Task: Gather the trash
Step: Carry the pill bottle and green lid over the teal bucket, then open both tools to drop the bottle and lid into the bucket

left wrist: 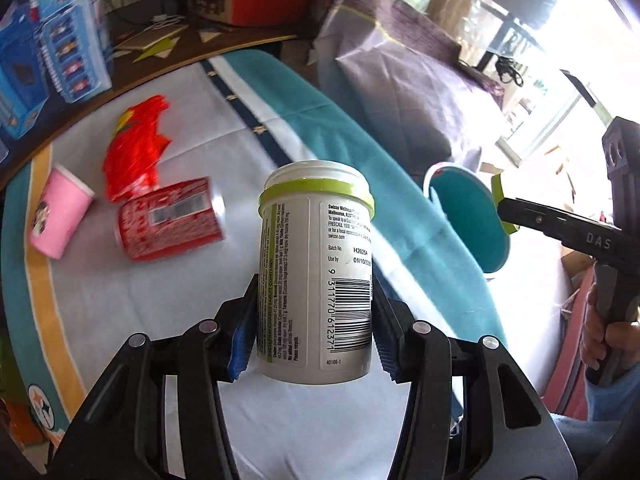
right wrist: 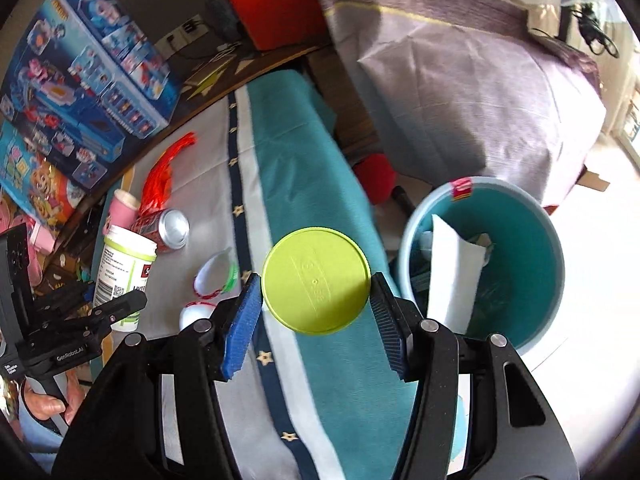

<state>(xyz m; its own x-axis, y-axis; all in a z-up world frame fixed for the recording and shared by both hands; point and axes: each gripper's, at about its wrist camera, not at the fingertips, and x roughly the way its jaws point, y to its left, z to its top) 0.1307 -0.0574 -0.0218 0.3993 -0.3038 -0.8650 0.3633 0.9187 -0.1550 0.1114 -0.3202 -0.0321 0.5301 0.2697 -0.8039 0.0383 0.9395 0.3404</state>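
Left tool (left wrist: 314, 320) clamped on the white supplement bottle (left wrist: 316, 276), blue pads on either side of the label, gripping low on the body so the open, capless neck stays up and clear; bottle held upright above the bed (left wrist: 140, 320), not touching the sheet. The low grip probably served the uncapping: body pinned, top left free.

Right tool (right wrist: 316, 300) clamped across the lime-green lid (right wrist: 316, 280), pads on opposite edges of the rim, flat face turned toward the camera; lid hangs in the air over the teal stripe of the bedspread, near the teal bin (right wrist: 552, 248) but not yet over its mouth. Edge grip suits a thin disc; a simple opening of the fingers should let it drop.

Bin stands on the floor just beside the bed edge, already holding a white sheet of paper (right wrist: 452, 272) and some smaller scraps; placed there, by the look of it, so things go straight off the mattress into it.

Still on the bed, well apart from the bin: a red soda can (left wrist: 170, 224) on its side, a pink paper cup (left wrist: 60, 214) tipped over just beside it, a crumpled red wrapper (left wrist: 136, 148) touching or overlapping the can's far end; small white shell-like pieces (right wrist: 214, 276) nearer the stripe.

Judgement: lid goes in first, bottle after; collection about midway.
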